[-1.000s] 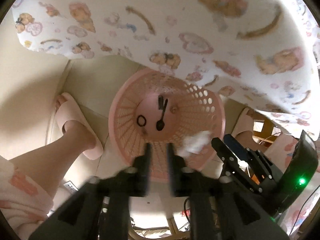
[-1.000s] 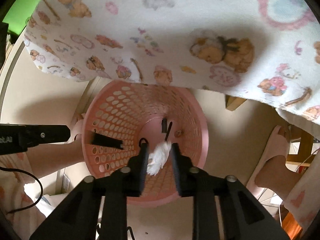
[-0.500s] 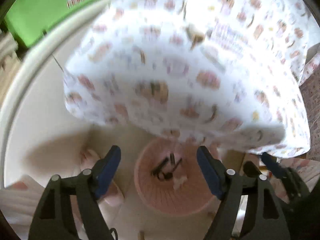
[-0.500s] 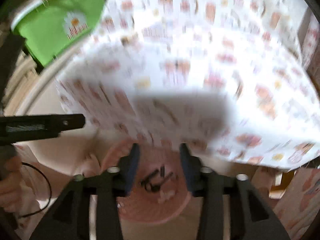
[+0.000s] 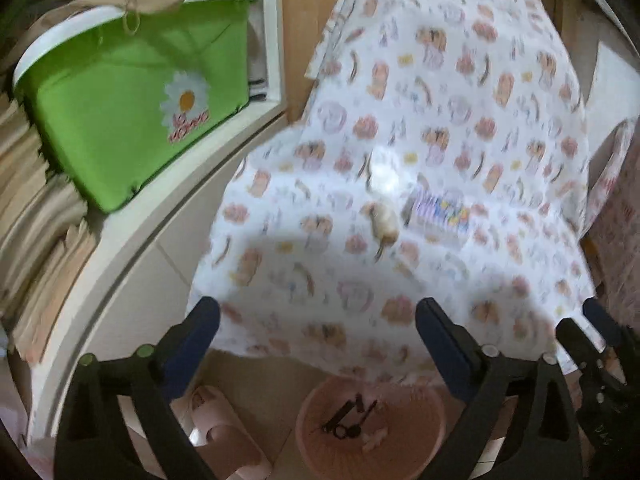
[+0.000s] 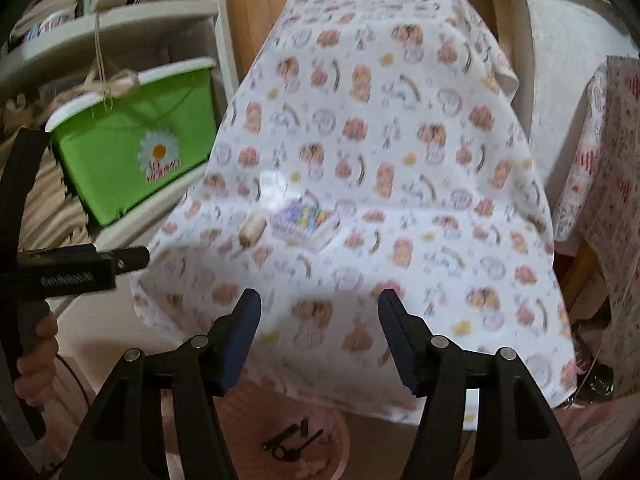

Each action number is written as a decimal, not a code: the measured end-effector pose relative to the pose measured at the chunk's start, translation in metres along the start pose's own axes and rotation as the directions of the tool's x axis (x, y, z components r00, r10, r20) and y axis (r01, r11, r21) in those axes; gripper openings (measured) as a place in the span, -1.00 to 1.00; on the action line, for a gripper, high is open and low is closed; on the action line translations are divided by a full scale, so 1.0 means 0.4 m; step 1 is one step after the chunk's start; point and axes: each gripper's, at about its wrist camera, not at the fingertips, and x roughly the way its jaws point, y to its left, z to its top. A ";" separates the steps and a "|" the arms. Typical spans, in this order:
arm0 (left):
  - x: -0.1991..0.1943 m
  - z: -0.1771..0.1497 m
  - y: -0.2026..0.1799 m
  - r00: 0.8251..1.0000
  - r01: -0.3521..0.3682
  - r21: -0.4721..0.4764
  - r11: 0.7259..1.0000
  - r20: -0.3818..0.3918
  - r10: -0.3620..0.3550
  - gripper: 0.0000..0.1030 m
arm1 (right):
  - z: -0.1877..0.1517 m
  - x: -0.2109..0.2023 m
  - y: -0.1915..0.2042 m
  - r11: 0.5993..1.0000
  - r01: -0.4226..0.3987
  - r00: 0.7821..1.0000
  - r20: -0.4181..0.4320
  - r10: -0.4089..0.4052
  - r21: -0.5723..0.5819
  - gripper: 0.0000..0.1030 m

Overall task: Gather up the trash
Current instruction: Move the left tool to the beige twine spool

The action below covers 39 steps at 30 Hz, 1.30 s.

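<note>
A pink round basket (image 5: 372, 456) stands on the floor below the table's near edge, holding dark small items and a white crumpled tissue (image 5: 374, 438); it also shows in the right wrist view (image 6: 320, 456). On the bear-print tablecloth (image 5: 440, 140) lie a beige crumpled scrap (image 5: 384, 218) and a colourful packet (image 5: 438, 212); both also show in the right wrist view, scrap (image 6: 252, 230) and packet (image 6: 304, 220). My left gripper (image 5: 318, 328) is open and empty above the table's near edge. My right gripper (image 6: 318, 320) is open and empty.
A green bin with a daisy print (image 5: 132, 108) sits on a white shelf to the left. A pink slipper (image 5: 224, 436) lies on the floor left of the basket. Another cloth-covered piece (image 6: 604, 168) stands at the right. The left gripper's body (image 6: 72, 272) shows at the right view's left.
Both grippers have risen from over the basket to above the table. The right gripper opened and let the tissue go into the basket. The left gripper opened too.
</note>
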 end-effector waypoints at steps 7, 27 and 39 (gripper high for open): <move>-0.004 0.136 -0.016 0.999 0.034 0.057 0.998 0.036 -0.036 1.00 | 0.095 -0.007 -0.013 1.000 -0.008 0.999 0.053 0.009 -0.020 0.32; 0.157 0.188 -0.028 0.994 0.101 0.044 0.994 0.036 -0.103 1.00 | 0.115 0.180 -0.083 0.999 -0.046 0.982 -0.184 0.043 -0.010 0.45; 0.263 0.232 -0.085 0.974 0.185 -0.013 0.983 -0.131 -0.185 0.11 | 0.115 0.244 -0.140 0.994 -0.064 0.964 -0.251 0.084 0.090 0.45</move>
